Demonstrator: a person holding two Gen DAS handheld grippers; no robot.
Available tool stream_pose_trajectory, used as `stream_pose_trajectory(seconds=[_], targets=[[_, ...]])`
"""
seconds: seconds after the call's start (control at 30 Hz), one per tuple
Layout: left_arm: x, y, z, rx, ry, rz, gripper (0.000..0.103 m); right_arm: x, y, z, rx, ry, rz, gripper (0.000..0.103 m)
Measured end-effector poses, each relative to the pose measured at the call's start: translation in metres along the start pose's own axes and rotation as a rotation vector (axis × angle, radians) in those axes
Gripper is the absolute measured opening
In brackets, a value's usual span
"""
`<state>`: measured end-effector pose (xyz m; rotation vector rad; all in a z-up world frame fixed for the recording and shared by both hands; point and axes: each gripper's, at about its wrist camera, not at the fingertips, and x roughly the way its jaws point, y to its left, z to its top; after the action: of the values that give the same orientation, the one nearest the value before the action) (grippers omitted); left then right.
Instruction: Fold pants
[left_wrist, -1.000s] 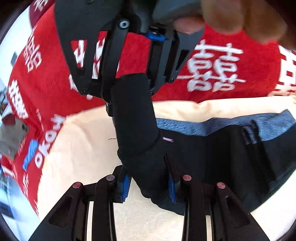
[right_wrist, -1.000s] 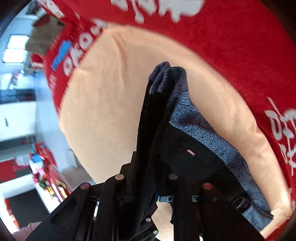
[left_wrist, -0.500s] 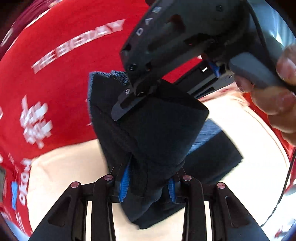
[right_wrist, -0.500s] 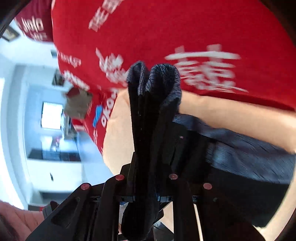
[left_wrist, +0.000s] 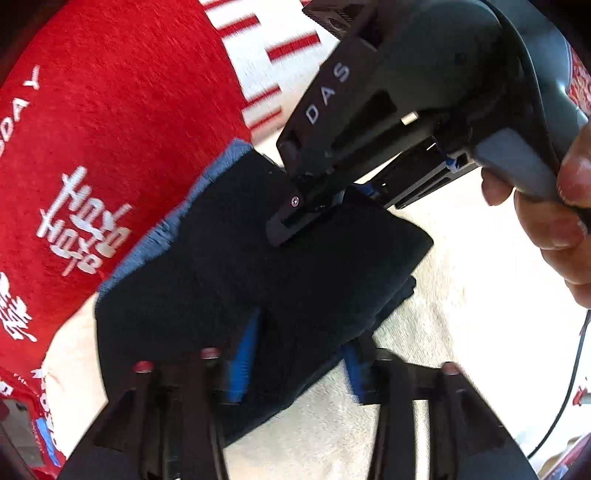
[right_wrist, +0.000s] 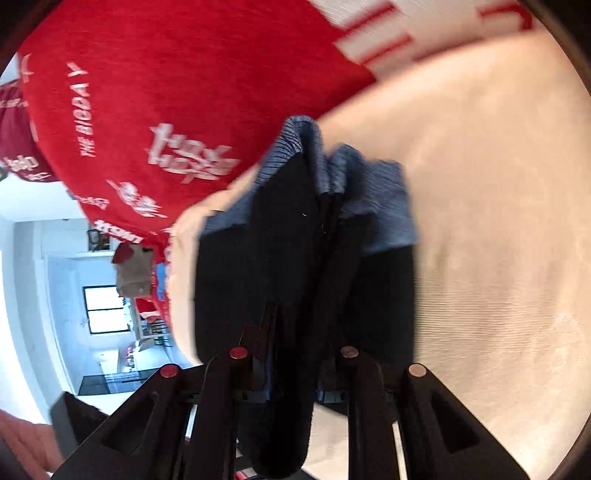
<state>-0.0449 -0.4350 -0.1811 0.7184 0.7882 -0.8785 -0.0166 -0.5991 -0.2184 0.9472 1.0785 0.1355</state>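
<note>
The pants (left_wrist: 229, 280) are black with a blue-grey waistband, bunched into a thick folded stack over a cream cloth (left_wrist: 461, 295). My left gripper (left_wrist: 295, 354) is shut on the near edge of the stack. My right gripper (left_wrist: 306, 210) comes in from the upper right in the left wrist view, held by a hand, and is shut on the far edge. In the right wrist view the pants (right_wrist: 306, 266) fill the space between the fingers of my right gripper (right_wrist: 295, 373), with the blue-grey waistband (right_wrist: 369, 199) at the top.
A red cloth with white lettering (left_wrist: 110, 129) covers the table beyond the cream cloth (right_wrist: 498, 221). The person's hand (left_wrist: 554, 221) holds the right gripper's handle. A cable (left_wrist: 569, 387) hangs at the right. A room with a window (right_wrist: 103, 306) shows past the table edge.
Both grippers have carried the held end of the pants over onto the rest, making a thicker stack. The view has swung so the red cloth now lies to the left.
</note>
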Motion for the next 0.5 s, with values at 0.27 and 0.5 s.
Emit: stream_pose_trajectory(seconds=[0.27, 0.5], targets=[[-0.035, 0.033, -0.021, -0.095, -0.003, -0.099, 0.068, -0.021, -0.008, -0.016, 0.021, -0.057, -0.054, 0.047], [-0.040, 0.111, -0.040, -0.303, 0.007, -0.002, 0.068, -0.038, -0.021, -0.056, 0.105, -0.072, -0.038, 0.057]])
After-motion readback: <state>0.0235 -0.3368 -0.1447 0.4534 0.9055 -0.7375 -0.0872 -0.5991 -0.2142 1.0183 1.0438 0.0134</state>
